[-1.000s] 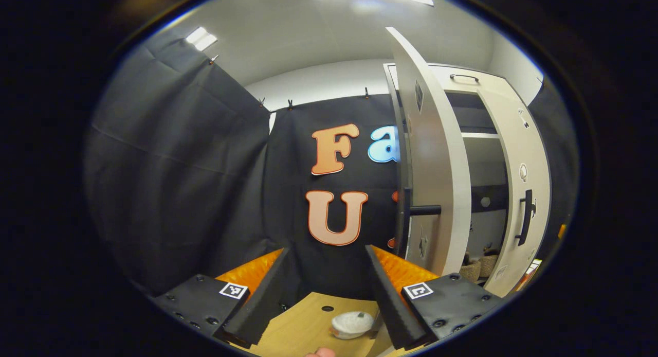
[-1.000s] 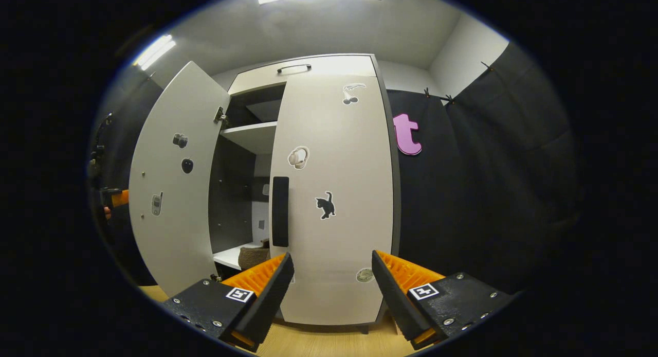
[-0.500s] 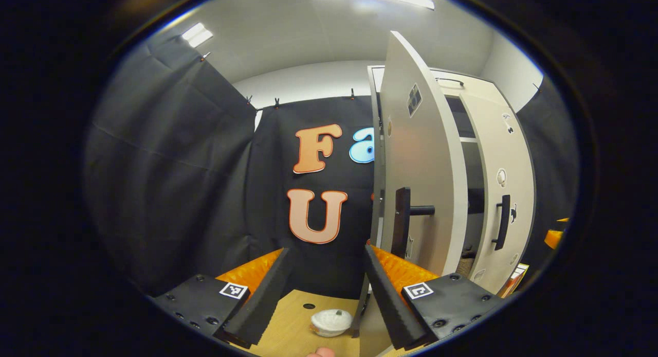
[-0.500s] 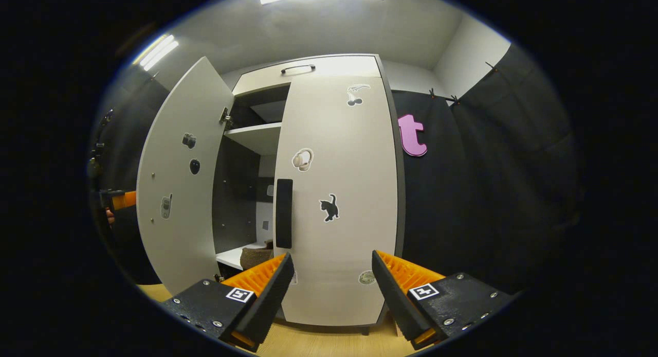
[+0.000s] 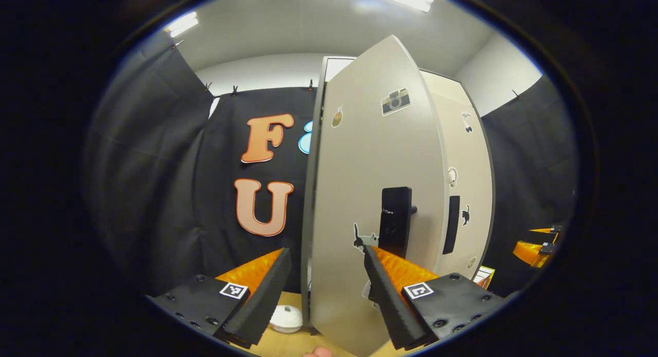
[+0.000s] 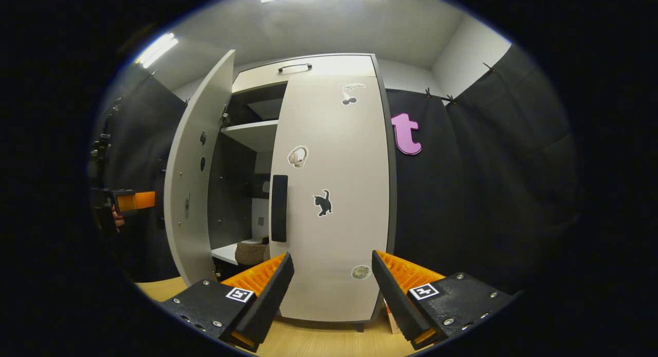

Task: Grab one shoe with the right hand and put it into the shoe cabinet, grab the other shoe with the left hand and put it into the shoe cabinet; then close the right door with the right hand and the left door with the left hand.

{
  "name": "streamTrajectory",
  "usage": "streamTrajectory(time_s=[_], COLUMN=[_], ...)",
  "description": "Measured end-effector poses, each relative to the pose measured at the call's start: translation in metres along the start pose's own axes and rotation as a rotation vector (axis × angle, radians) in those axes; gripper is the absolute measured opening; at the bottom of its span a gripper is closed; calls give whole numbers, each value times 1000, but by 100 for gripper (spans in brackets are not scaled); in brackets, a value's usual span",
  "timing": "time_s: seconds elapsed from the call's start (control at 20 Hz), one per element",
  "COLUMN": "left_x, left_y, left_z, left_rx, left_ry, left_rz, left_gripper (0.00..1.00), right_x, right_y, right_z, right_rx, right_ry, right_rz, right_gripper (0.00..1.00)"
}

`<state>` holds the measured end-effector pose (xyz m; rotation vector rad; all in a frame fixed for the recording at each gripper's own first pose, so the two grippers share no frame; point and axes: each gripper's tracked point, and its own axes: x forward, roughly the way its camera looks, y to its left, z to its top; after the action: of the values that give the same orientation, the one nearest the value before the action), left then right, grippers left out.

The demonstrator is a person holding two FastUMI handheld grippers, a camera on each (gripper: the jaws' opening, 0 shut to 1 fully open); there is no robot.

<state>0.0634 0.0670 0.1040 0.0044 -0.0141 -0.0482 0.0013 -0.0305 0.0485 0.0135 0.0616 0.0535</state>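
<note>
The shoe cabinet (image 6: 308, 69) stands ahead in the right gripper view. Its right door (image 6: 339, 192) is closed flat, black handle (image 6: 279, 208) at its left edge. The left door (image 6: 198, 182) stands partly open, edge toward me. Through the gap, a brownish shoe (image 6: 251, 252) rests on the low shelf. My right gripper (image 6: 329, 290) is open, a short way off the right door. In the left gripper view the left door's outer face (image 5: 370, 192) and its handle (image 5: 395, 220) are very near. My left gripper (image 5: 326, 290) is open against that face. Whether it touches is unclear.
A small white round object (image 5: 286, 318) lies on the wooden floor (image 6: 329, 341) by the left door's foot. A coloured card (image 5: 483, 277) leans at the cabinet's right foot. Black cloth walls close in on both sides. My left gripper (image 6: 128, 200) shows beyond the left door.
The left door has swung a good way toward closed. My left gripper has come round from the door's edge onto its outer face. The right gripper has barely moved.
</note>
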Motion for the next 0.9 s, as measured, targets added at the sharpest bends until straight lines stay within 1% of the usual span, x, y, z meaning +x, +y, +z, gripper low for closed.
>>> streamTrajectory(time_s=[0.05,0.1,0.15,0.2,0.35,0.45,0.5,0.55,0.7,0.85,0.9], left_x=[4,7,9,11,23,33,37,44,57,70,76], left_y=[-12,-21,-27,-34,-55,-71,-77,-76,-79,-87,-90], left_z=[-3,-5,-6,-6,-11,-19,-21,-24,-26,-27,-30], left_rx=[-6,-4,6,18,22,-2,-10,-12,-5,9,4], left_ry=[5,10,9,5,8,33,42,49,60,65,72], left_rz=[-27,-46,-55,-64,-110,-143,-157,-155,-157,-165,-163], left_gripper=[96,96,96,94,99,94,99,96,99,94,96], right_x=[-2,-3,-5,-6,-10,-12,-12,-14,-16,-16,-16], right_y=[-3,-4,-6,-8,-12,-14,-14,-15,-19,-21,-21], right_z=[-1,-1,-1,-1,2,2,2,2,0,-2,-4], right_rx=[0,0,-1,-3,-7,-3,-3,-5,-14,-8,-5], right_ry=[3,7,8,6,4,6,8,8,13,19,21], right_rz=[-7,-13,-19,-24,-38,-41,-40,-41,-45,-48,-50], right_gripper=[94,94,94,94,94,94,94,94,94,94,94])
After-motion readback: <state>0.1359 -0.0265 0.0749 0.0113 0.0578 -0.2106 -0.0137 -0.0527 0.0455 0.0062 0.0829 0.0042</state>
